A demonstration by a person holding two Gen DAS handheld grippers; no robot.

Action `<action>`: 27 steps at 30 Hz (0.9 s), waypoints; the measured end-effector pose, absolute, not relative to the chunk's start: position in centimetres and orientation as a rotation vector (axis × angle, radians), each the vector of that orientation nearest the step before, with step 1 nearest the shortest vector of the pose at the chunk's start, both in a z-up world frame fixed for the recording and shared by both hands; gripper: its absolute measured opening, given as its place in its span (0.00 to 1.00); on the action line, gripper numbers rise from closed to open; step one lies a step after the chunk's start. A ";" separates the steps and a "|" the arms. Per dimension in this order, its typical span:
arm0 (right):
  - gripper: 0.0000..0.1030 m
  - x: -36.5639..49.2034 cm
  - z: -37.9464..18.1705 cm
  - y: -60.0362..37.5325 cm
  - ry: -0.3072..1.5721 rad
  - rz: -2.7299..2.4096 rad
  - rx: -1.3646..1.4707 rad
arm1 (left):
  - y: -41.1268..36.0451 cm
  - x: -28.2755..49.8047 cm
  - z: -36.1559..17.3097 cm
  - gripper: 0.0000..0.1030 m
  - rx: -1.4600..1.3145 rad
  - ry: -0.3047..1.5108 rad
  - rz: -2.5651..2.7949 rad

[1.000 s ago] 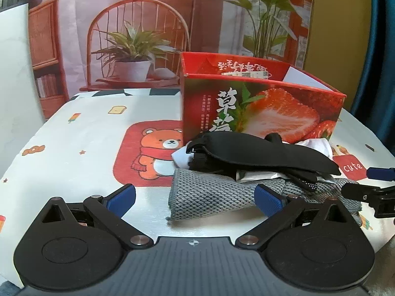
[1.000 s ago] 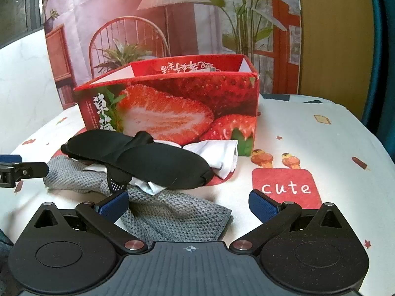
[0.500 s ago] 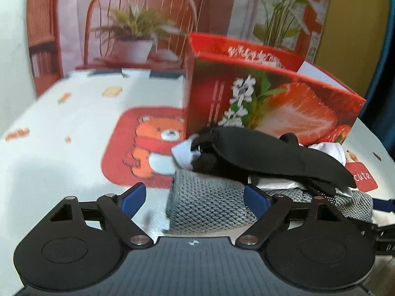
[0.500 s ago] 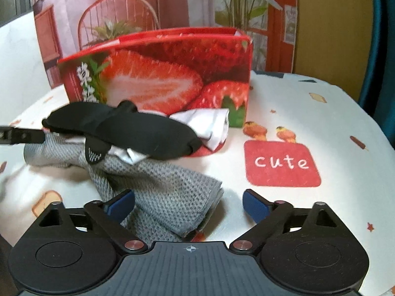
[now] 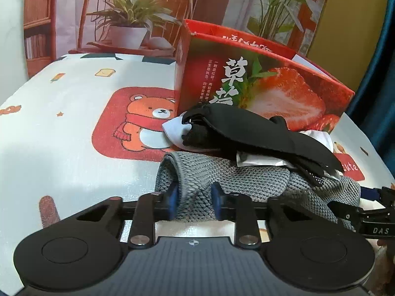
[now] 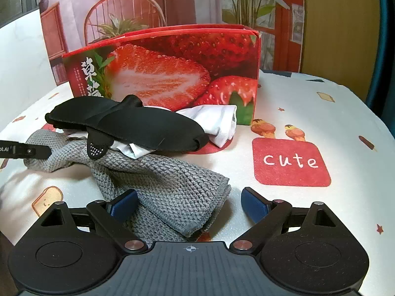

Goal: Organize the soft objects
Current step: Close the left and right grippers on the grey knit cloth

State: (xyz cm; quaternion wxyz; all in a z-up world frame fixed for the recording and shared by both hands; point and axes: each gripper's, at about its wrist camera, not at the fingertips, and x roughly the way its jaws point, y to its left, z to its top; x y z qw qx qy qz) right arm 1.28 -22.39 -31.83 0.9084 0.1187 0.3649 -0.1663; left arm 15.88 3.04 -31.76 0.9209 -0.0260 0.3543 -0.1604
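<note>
Since earlier, left gripper [image 5: 193, 201] closing onto grey towel [image 5: 246, 185] fold, lower centre; soft, limp, light. Right gripper [image 6: 188, 203] wide open, empty.

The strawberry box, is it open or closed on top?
Open: the strawberry box has no lid across its top, and its flap stands up behind the rim.

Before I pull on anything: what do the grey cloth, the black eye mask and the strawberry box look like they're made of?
Grey cloth: coarse knit or waffle-weave textile, matte; visible looped texture, soft folds.
Black eye mask: smooth padded fabric, possibly foam-filled; it holds a moulded shape and has a stitched edge.
Strawberry box: printed cardboard, slightly glossy; thin, creased top edges.
</note>
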 end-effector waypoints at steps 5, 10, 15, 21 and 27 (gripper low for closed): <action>0.85 1.2 -31.8 -22.4 0.749 -0.324 0.251 | 3.2 14.9 -31.5 0.19 -0.032 0.742 -0.337; 0.75 1.0 -31.5 -22.3 0.739 -0.299 0.268 | 3.5 15.1 -31.7 0.20 -0.041 0.765 -0.339; 0.67 0.9 -31.4 -22.2 0.731 -0.288 0.271 | 3.4 15.3 -31.9 0.20 -0.037 0.769 -0.340; 0.58 0.5 -31.6 -22.7 0.719 -0.291 0.294 | 3.3 15.4 -32.0 0.20 -0.039 0.766 -0.343; 0.22 0.2 -30.9 -22.9 0.713 -0.277 0.336 | 3.3 14.7 -31.3 0.11 -0.028 0.719 -0.351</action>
